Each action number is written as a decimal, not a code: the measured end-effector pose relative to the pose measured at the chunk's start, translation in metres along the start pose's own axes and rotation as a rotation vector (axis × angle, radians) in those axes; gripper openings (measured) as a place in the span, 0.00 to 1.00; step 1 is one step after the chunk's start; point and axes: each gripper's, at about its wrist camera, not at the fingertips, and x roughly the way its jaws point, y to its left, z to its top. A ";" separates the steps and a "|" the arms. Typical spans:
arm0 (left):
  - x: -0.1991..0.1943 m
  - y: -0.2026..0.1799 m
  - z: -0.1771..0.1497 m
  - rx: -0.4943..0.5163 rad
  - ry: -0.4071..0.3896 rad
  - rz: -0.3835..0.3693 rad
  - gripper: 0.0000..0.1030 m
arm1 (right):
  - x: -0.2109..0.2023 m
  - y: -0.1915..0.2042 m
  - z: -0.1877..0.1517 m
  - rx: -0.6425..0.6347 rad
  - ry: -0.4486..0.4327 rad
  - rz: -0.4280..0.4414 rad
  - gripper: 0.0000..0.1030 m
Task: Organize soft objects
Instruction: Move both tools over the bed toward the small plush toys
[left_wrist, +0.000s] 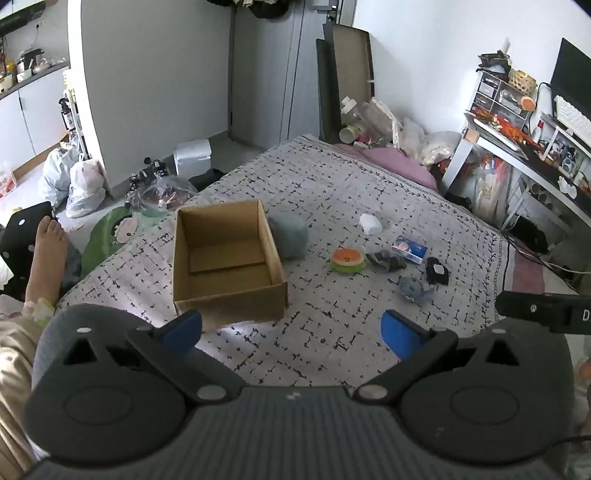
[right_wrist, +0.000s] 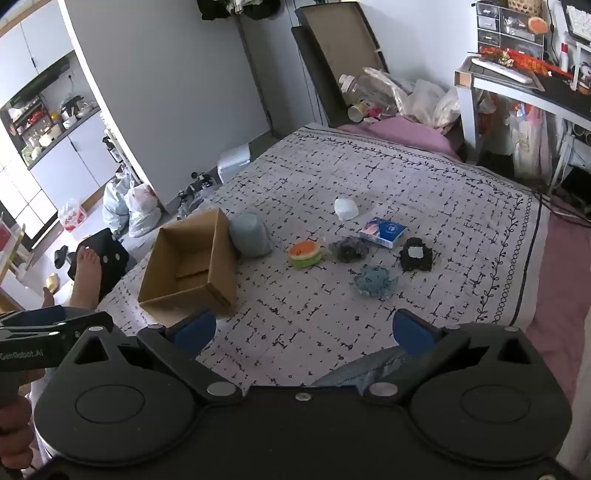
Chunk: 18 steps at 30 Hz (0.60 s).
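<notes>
An open, empty cardboard box (left_wrist: 225, 258) (right_wrist: 188, 269) sits on the patterned bedspread (left_wrist: 332, 332) (right_wrist: 314, 314). A grey-blue cushion (left_wrist: 290, 236) (right_wrist: 251, 234) leans against its right side. Further right lie an orange-and-green plush (left_wrist: 347, 260) (right_wrist: 304, 253), a dark crumpled cloth (left_wrist: 388, 260) (right_wrist: 349, 249), a light blue plush (left_wrist: 412, 288) (right_wrist: 373, 280), a black soft item (left_wrist: 437, 273) (right_wrist: 415, 254), a white wad (left_wrist: 370, 224) (right_wrist: 346, 208) and a blue-white packet (left_wrist: 410, 250) (right_wrist: 382, 229). My left gripper (left_wrist: 291, 330) and right gripper (right_wrist: 304, 332) are open and empty, held above the near bedspread.
A pink pillow (left_wrist: 402, 164) (right_wrist: 406, 134) and plastic bags lie at the bed's far end. A cluttered desk (left_wrist: 524, 147) (right_wrist: 535, 85) stands at the right. Bags (left_wrist: 79, 184) (right_wrist: 129, 206) sit on the floor left. A bare foot (left_wrist: 46, 254) (right_wrist: 85, 273) rests left of the box.
</notes>
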 end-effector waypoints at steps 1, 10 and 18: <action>-0.001 -0.001 -0.001 0.004 -0.001 0.001 0.99 | 0.000 0.001 0.000 -0.010 0.006 -0.016 1.00; -0.002 -0.003 -0.002 0.002 -0.007 -0.046 0.99 | -0.002 0.002 -0.003 -0.017 0.015 -0.031 1.00; -0.005 -0.008 -0.001 0.015 -0.014 -0.053 0.99 | -0.005 0.000 -0.006 -0.015 0.019 -0.034 1.00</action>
